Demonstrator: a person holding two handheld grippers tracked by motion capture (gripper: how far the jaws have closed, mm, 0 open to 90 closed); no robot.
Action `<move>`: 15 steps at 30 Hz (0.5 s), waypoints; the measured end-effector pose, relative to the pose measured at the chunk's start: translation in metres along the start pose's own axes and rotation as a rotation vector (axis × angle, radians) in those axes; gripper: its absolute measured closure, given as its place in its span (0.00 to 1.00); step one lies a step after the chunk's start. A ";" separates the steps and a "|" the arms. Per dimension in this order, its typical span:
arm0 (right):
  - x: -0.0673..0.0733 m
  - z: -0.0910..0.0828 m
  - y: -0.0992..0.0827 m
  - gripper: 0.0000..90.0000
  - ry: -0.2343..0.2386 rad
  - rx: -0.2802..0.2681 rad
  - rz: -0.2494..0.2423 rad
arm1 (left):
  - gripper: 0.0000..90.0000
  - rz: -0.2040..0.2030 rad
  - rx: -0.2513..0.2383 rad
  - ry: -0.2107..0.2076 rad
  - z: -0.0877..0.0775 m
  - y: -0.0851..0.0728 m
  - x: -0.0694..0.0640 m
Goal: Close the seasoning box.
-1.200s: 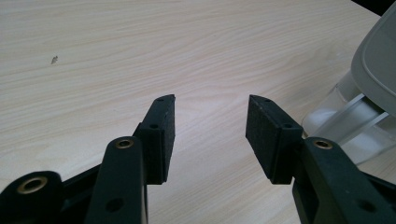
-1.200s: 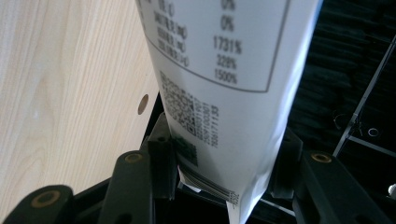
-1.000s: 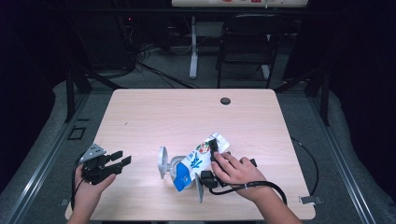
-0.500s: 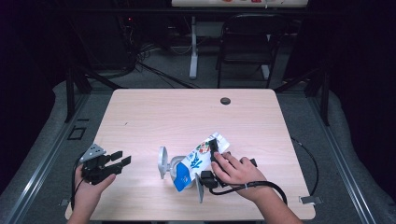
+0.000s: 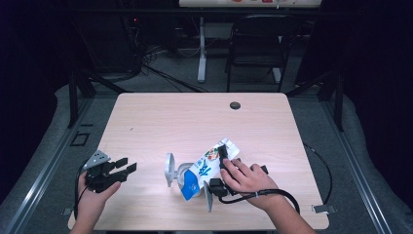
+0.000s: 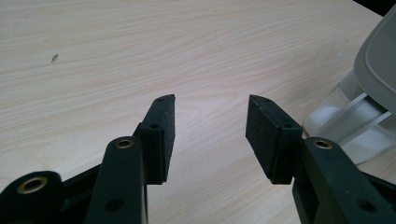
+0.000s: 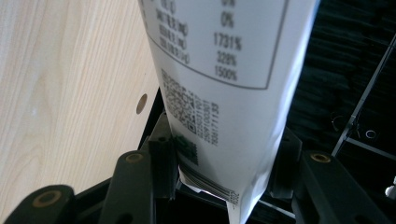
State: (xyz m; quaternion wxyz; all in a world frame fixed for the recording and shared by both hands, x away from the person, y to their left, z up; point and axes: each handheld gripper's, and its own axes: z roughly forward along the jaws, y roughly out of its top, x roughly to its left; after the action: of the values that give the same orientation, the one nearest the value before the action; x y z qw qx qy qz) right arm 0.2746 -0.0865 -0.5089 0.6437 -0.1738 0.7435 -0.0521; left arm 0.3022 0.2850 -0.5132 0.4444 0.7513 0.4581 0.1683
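Observation:
A white and blue printed pouch [image 5: 205, 168] is tilted, its blue end down at a clear container [image 5: 182, 171] whose grey lid [image 5: 169, 169] stands open. My right gripper [image 5: 220, 165] is shut on the pouch's upper part. In the right gripper view both pads press the pouch [image 7: 219, 70] near its sealed, barcoded edge, held by my right gripper [image 7: 224, 140]. My left gripper [image 5: 124, 168] rests open near the table's front left, apart from the container. In the left gripper view my left gripper [image 6: 210, 121] holds nothing, and the container [image 6: 345, 121] with its lid [image 6: 378, 70] sits at the right edge.
The wooden table [image 5: 160, 122] has a small dark hole [image 5: 235, 105] near its far edge. A cable [image 5: 319, 165] trails off the right side. A chair [image 5: 258, 44] and table legs stand on the floor beyond.

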 end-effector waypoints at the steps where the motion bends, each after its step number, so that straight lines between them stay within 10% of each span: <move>1: 0.000 0.000 0.000 0.62 0.000 0.000 0.000 | 0.59 -0.001 -0.003 0.001 0.000 0.000 0.000; 15: 0.000 0.000 0.000 0.62 -0.001 -0.001 0.006 | 0.59 0.005 0.005 0.000 0.000 0.000 0.000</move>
State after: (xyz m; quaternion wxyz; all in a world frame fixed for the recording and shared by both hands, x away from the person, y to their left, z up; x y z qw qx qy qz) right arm 0.2746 -0.0868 -0.5093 0.6440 -0.1720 0.7438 -0.0499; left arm 0.3022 0.2850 -0.5128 0.4421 0.7535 0.4568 0.1681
